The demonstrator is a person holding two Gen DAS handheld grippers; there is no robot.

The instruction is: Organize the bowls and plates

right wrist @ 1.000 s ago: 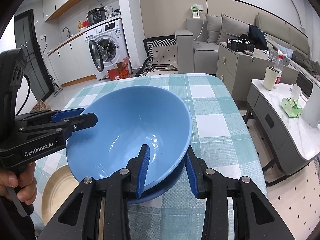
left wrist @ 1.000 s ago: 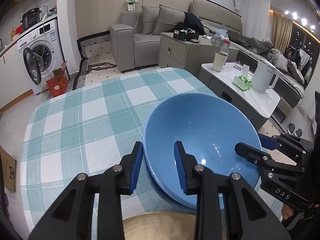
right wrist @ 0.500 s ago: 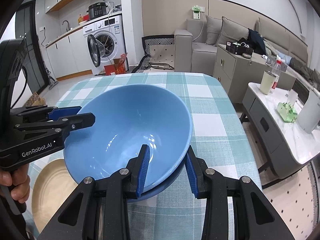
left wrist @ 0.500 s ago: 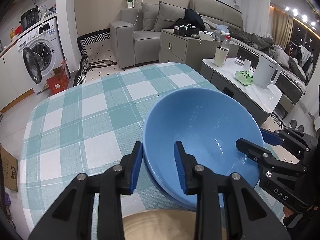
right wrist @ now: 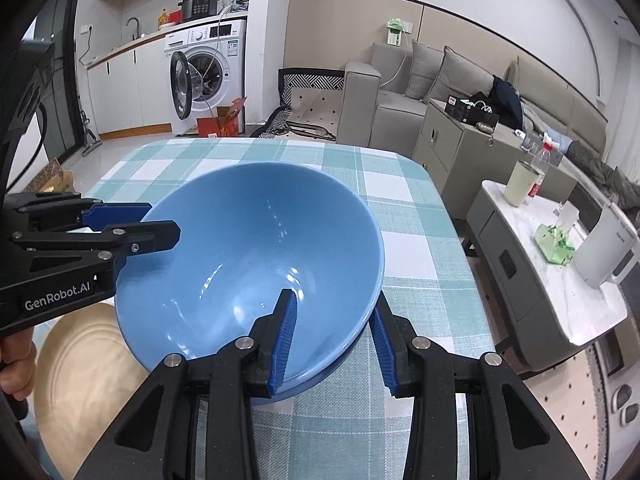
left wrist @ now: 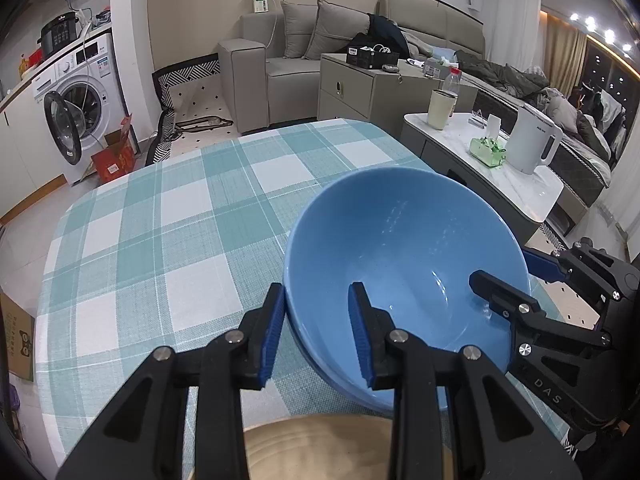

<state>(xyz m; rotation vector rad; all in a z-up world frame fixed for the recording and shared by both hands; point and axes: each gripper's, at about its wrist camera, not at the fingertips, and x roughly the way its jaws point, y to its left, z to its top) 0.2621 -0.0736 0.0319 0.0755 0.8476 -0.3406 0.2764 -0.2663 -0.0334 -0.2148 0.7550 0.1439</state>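
Note:
A large blue bowl [left wrist: 404, 256] [right wrist: 256, 256] is held between both grippers, nested over a second blue bowl [right wrist: 340, 364] whose rim shows just beneath it. My left gripper [left wrist: 316, 332] straddles the bowl's near-left rim, one finger inside and one outside. My right gripper [right wrist: 332, 336] straddles the opposite rim the same way. Each gripper also shows in the other's view, the right one [left wrist: 508, 280] and the left one [right wrist: 144, 224]. A tan plate [right wrist: 88, 376] [left wrist: 320, 448] lies on the checked tablecloth [left wrist: 160, 240] beside the bowls.
The table's right edge [right wrist: 452, 240] drops to the floor. A low white side table [right wrist: 560, 280] with a kettle [left wrist: 532, 144], cup and green box stands to the right. A sofa, a cabinet and a washing machine [right wrist: 204, 76] stand beyond the table.
The bowl and both grippers have moved back towards me over the table, and the tan plate shows more. Both grips on the rim are unchanged.

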